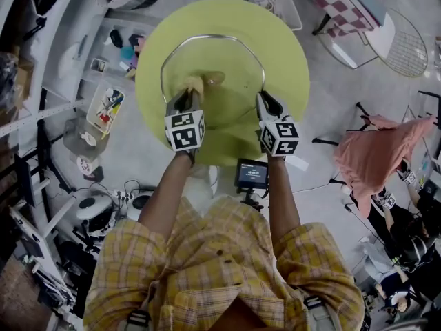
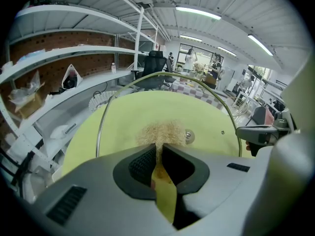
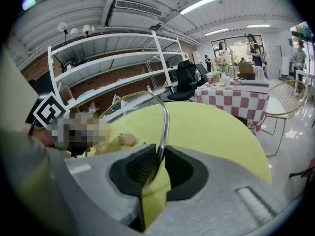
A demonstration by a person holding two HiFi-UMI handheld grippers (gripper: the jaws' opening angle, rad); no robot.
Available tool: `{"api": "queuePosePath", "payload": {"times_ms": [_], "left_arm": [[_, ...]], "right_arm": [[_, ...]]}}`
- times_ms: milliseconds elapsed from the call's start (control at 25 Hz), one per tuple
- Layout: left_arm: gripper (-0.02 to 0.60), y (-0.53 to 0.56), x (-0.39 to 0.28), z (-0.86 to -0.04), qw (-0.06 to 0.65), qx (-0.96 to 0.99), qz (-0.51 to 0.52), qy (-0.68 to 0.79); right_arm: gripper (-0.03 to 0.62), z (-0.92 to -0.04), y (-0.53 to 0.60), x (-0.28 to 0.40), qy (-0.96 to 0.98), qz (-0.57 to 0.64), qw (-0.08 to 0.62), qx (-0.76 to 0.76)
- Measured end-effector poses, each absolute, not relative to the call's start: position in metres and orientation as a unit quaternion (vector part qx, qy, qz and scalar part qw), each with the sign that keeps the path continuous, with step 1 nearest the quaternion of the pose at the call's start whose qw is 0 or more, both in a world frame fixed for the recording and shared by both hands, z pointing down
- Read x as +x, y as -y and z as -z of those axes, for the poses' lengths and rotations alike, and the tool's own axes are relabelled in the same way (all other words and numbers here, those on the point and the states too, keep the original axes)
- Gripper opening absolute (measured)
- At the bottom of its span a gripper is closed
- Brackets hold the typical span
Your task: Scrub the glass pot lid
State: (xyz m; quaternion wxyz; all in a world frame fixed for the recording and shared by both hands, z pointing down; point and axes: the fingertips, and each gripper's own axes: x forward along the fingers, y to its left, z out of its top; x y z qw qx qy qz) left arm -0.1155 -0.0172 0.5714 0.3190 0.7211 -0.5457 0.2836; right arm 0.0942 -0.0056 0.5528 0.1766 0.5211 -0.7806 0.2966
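Open studio-lab space, white metal shelving (image 3: 109, 59) against brick wall (image 2: 45, 75), strip ceiling lights (image 2: 197, 12), office chair (image 3: 185, 79), floor cables (image 1: 129, 185)

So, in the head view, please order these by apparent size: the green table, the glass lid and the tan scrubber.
1. green table, the largest.
2. glass lid, clearly smaller, inside the table's outline.
3. tan scrubber, the smallest by far.

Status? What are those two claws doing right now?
Left gripper shut on scrubber, against lid. Right gripper clamps lid rim. Nothing in the way.
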Motion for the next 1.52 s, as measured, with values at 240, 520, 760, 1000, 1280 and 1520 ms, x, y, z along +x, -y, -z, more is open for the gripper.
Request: {"api": "queuePosePath", "payload": {"times_ms": [240,520,760,1000,1280,1520], "left_arm": [[0.044,0.017,-0.131,-0.568,0.319,0.712,-0.28,0.56],[0.044,0.016,-0.152,-0.564,0.305,0.703,-0.289,0.574],[0.044,0.015,-0.163,-0.56,0.304,0.695,-0.29,0.584],[0.044,0.01,-0.171,-0.561,0.301,0.692,-0.294,0.586],[0.044,0.005,-0.17,-0.563,0.3,0.688,-0.294,0.591],[0.044,-0.001,-0.167,-0.565,0.305,0.687,-0.294,0.591]], "right_arm": [[0.055,-0.552,0.005,0.094,0.778,-0.297,0.177,0.524],[0.057,-0.553,0.004,0.095,0.778,-0.3,0.176,0.523],[0.057,-0.551,0.004,0.094,0.776,-0.302,0.177,0.525],[0.057,-0.552,0.003,0.094,0.776,-0.305,0.174,0.524],[0.055,-0.553,0.003,0.095,0.775,-0.308,0.174,0.524],[0.055,-0.552,0.004,0.095,0.776,-0.306,0.173,0.524]]}}
